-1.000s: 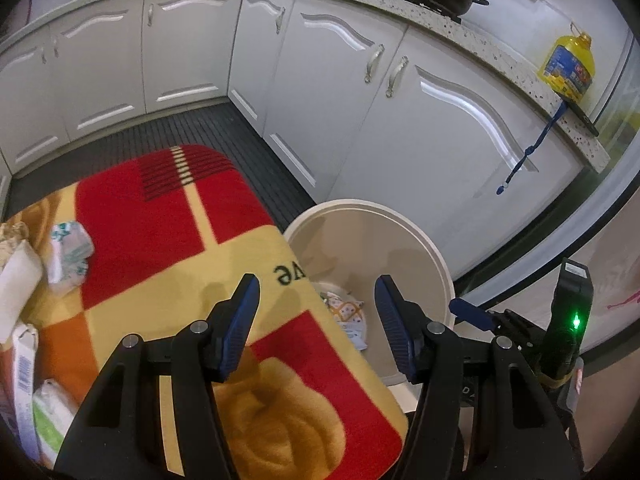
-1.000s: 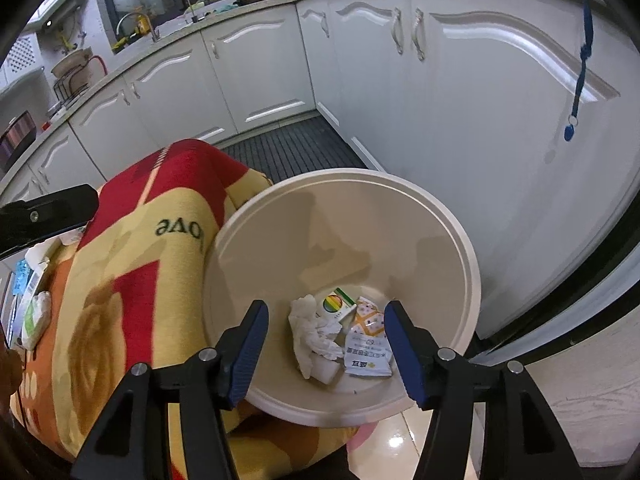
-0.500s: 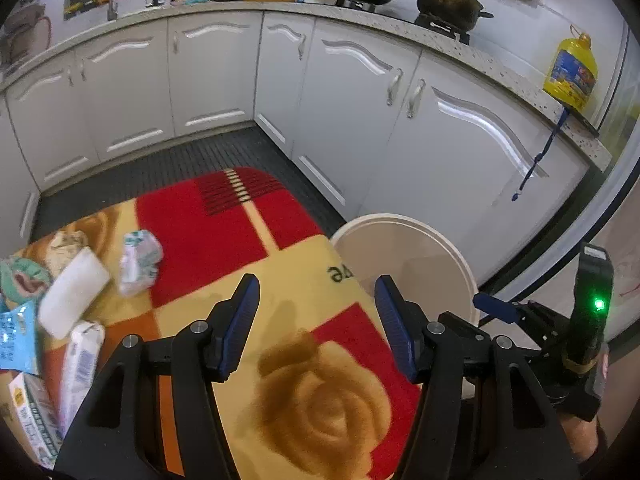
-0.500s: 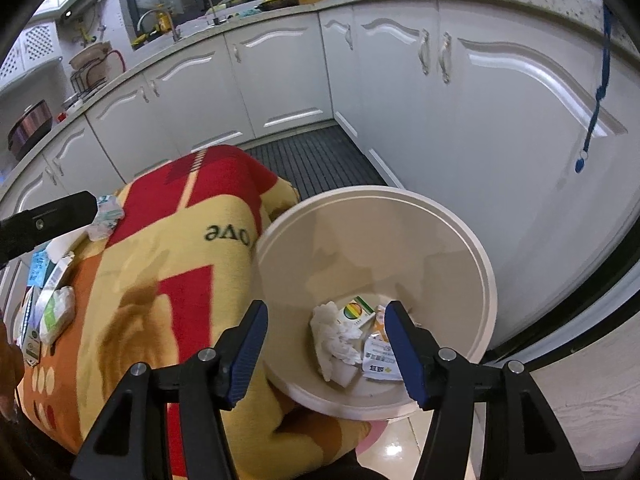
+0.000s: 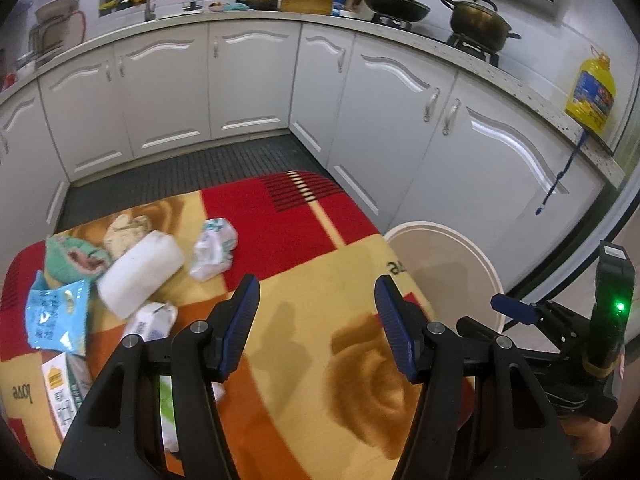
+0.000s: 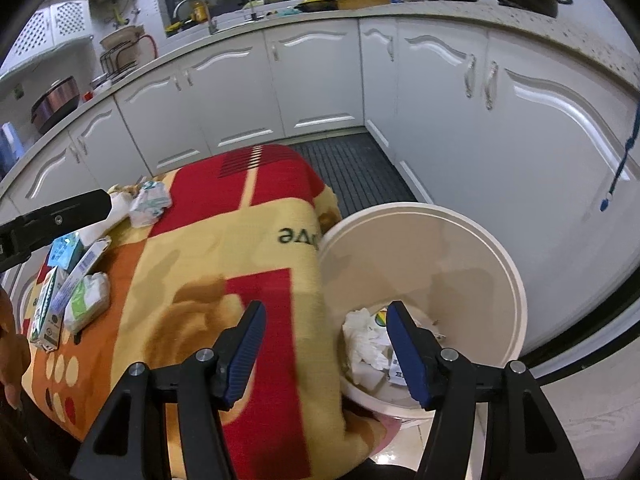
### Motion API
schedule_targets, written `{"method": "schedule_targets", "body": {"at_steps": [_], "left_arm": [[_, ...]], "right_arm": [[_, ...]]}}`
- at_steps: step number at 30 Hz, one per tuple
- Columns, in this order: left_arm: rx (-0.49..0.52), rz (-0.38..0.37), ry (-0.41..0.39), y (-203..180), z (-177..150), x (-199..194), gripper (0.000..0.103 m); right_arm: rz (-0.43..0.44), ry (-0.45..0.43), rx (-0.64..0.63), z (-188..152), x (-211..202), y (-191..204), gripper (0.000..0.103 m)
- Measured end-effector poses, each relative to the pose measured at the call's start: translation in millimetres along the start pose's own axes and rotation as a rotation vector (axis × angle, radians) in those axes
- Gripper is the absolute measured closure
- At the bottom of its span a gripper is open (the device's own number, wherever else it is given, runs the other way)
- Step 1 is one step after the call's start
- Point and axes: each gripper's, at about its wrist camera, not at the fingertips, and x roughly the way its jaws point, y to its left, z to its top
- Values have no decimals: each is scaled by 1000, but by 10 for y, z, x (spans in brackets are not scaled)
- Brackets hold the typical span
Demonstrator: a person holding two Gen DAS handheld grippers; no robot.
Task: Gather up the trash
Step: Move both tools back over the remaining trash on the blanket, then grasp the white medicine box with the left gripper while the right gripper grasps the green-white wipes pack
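The left gripper (image 5: 316,308) hangs over the blanket-covered worktop (image 5: 304,240), its fingers (image 5: 240,316) spread apart and empty; the right gripper (image 6: 324,336) hovers at the worktop's edge above the white bin (image 6: 508,264), fingers (image 6: 400,340) likewise apart and empty; trash lies clustered at the worktop's far left, among it a white roll (image 5: 140,274), a crumpled tissue pack (image 5: 212,248) and a blue packet (image 5: 56,316); crumpled paper (image 6: 364,340) sits in the bin's bottom
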Motion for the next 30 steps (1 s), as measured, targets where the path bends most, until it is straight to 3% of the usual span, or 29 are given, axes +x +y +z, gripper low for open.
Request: {"method": "schedule_targets", "body": {"at_steps": [9,17,24,30], "left_arm": [[-30,22,62,603,-133,-147,44],[-178,1,182,1378,-254,-146,44],[-244,-4,222,1620,-342,-135,44],[-286,-5,207,1780,-316,-193,44]], "right_arm": [[81,24,-58,7,43,422,39],[226,85,-131,-32,232,1040,38],[357,131,-203,-53,440,1657,38],[460,186,-157,0,734,1988,38]]}}
